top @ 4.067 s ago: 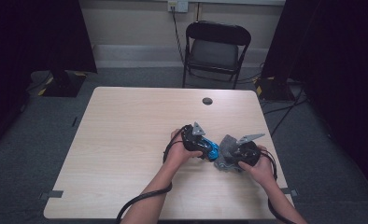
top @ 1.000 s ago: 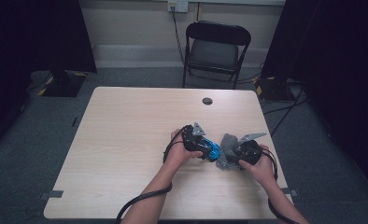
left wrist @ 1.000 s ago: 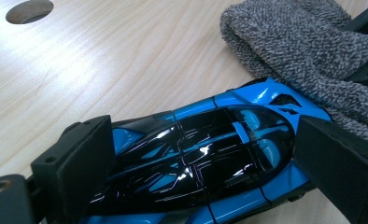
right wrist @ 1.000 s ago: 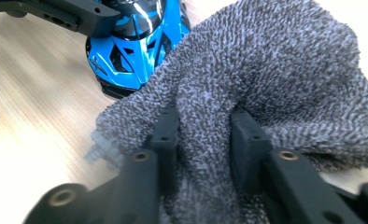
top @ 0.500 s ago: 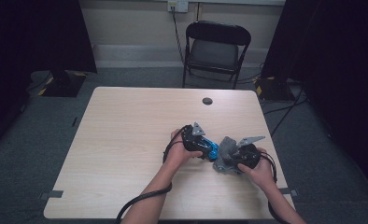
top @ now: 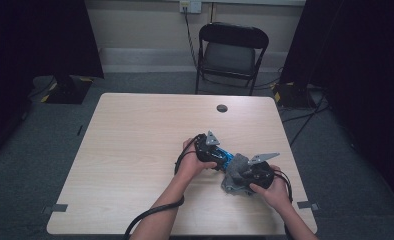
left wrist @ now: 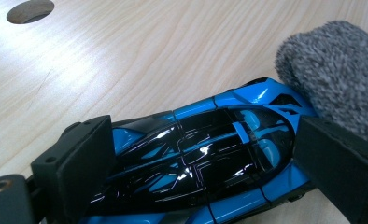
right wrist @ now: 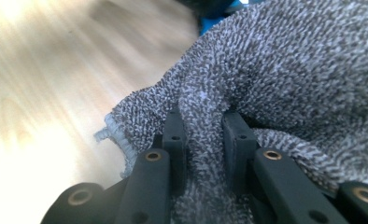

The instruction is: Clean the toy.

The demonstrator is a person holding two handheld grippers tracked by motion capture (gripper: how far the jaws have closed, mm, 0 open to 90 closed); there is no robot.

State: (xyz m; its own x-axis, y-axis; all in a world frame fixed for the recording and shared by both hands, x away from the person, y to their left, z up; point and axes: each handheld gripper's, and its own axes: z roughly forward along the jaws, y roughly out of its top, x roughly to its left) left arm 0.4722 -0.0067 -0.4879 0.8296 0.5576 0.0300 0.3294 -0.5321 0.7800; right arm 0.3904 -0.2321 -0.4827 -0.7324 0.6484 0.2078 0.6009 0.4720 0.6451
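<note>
Toy car, blue with a glossy black roof, lies on the pale wooden worktop right of centre in the lower half of the high view. In the left tool view it stretches from the lower left toward the right of the frame, its blue tip at the right edge pressed against a grey cloth.

The left tool is clamped on the toy car: one black pad sits against the car's side at lower left and the other presses the opposite side at lower right. In the high view this tool sits in the person's left hand, just left of the car.

The grey cloth is fluffy terry with a stitched hem. In the right tool view it covers the upper right of the frame, a fold of it pinched between the two black pads at bottom centre. The right tool is closed tight on that fold. A bit of blue shows at the top edge above the cloth. In the high view the cloth bunches between the two tools, touching the car, with the right tool and right hand at its lower right.

A round hole sits in the worktop near its far edge. Beyond the worktop stands a black folding chair on grey carpet.
</note>
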